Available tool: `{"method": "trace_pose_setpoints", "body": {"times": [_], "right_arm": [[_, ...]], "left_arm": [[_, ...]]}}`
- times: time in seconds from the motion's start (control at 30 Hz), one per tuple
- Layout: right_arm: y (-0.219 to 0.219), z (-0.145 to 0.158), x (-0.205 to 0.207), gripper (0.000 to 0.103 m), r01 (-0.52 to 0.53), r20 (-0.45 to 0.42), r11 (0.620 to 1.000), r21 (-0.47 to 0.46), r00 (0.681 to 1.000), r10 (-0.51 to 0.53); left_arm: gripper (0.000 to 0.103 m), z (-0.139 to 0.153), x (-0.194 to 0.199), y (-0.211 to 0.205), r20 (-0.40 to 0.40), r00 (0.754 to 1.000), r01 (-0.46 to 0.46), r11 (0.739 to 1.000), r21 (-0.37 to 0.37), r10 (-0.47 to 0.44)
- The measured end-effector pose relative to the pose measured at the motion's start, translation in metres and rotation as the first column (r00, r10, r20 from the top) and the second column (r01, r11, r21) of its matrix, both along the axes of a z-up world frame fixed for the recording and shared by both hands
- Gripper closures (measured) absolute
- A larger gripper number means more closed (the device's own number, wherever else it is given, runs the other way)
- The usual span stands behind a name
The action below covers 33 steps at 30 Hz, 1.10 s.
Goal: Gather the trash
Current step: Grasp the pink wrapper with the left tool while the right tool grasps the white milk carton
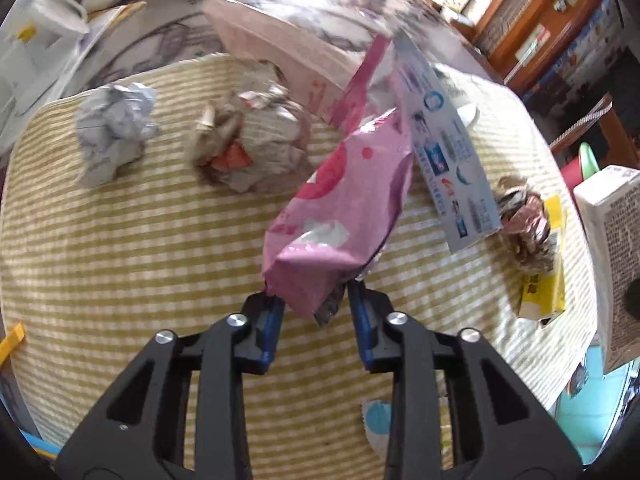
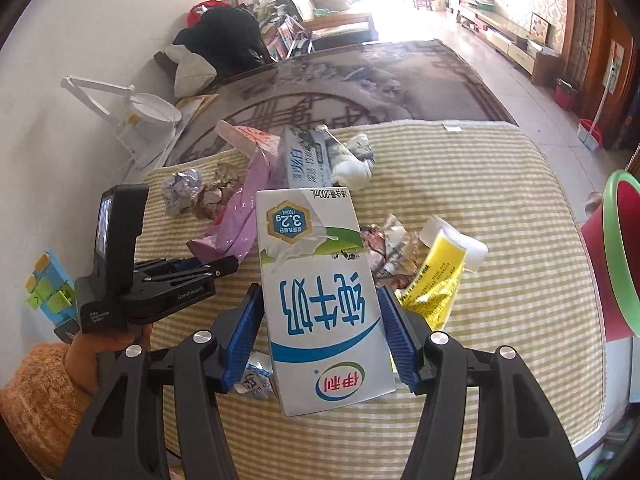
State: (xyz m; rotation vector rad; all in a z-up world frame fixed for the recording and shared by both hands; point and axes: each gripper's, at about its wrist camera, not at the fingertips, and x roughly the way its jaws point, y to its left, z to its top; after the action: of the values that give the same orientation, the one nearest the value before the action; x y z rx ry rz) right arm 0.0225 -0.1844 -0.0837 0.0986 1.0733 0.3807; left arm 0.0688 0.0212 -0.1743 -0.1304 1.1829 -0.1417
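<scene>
Right gripper (image 2: 320, 316): pointed steeply down over the cloth, blue pads pressed on both sides of one white milk carton (image 2: 320, 292), held upside-down and clear of the surface.

Left gripper (image 1: 316, 304): likewise angled steeply down, jaws drawn in on the bottom end of one pink wrapper (image 1: 344, 204), which rises slanted away from the fingers; the far part of the wrapper overlaps a pale blue printed box (image 1: 448, 148). In the right wrist view this gripper is seen from the side, carried by a hand (image 2: 108, 340) in a fuzzy orange sleeve (image 2: 40, 396).

Trash on the yellow-and-white checked cloth (image 1: 140, 240), left wrist view:
- one crumpled white paper ball (image 1: 114, 132), far left;
- one crumpled brown-and-orange paper wad (image 1: 248, 140), beside it;
- one crumpled brownish foil wad (image 1: 524, 224), right, resting on one flattened yellow box (image 1: 548, 296);
- one pink flat box (image 1: 280, 48), at the far edge.

Right wrist view adds one white crumpled tissue (image 2: 352, 164) behind the carton.

Off the cloth: one red bin with green rim (image 2: 616, 256), right edge; one white desk lamp (image 2: 132, 108), far left.
</scene>
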Motion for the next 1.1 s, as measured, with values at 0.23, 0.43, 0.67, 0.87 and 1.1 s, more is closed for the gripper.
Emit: {"method": "trace_pose_setpoints", "body": {"times": [0.23, 0.43, 0.67, 0.87, 1.1], "right_arm": [[0.019, 0.019, 0.008, 0.046, -0.043, 0.074, 0.998, 0.036, 0.996, 0.040], [0.027, 0.042, 0.011, 0.046, -0.067, 0.149, 0.994, 0.086, 0.987, 0.054], [0.024, 0.051, 0.010, 0.046, -0.067, 0.160, 0.992, 0.109, 0.986, 0.049], [0.013, 0.058, 0.004, 0.046, -0.041, 0.178, 0.992, 0.117, 0.984, 0.019], [-0.003, 0.060, 0.001, 0.046, -0.028, 0.190, 0.991, 0.129, 0.982, 0.003]], "left_arm": [[0.080, 0.046, -0.028, 0.024, 0.113, 0.985, -0.118, 0.988, -0.100, 0.129], [0.080, 0.082, -0.046, 0.025, 0.203, 0.964, -0.144, 0.977, -0.156, 0.174], [0.080, 0.101, -0.049, 0.019, 0.241, 0.953, -0.140, 0.971, -0.192, 0.185], [0.080, 0.112, -0.044, 0.007, 0.259, 0.950, -0.119, 0.971, -0.209, 0.172], [0.080, 0.116, -0.043, -0.008, 0.266, 0.950, -0.109, 0.973, -0.204, 0.162]]}}
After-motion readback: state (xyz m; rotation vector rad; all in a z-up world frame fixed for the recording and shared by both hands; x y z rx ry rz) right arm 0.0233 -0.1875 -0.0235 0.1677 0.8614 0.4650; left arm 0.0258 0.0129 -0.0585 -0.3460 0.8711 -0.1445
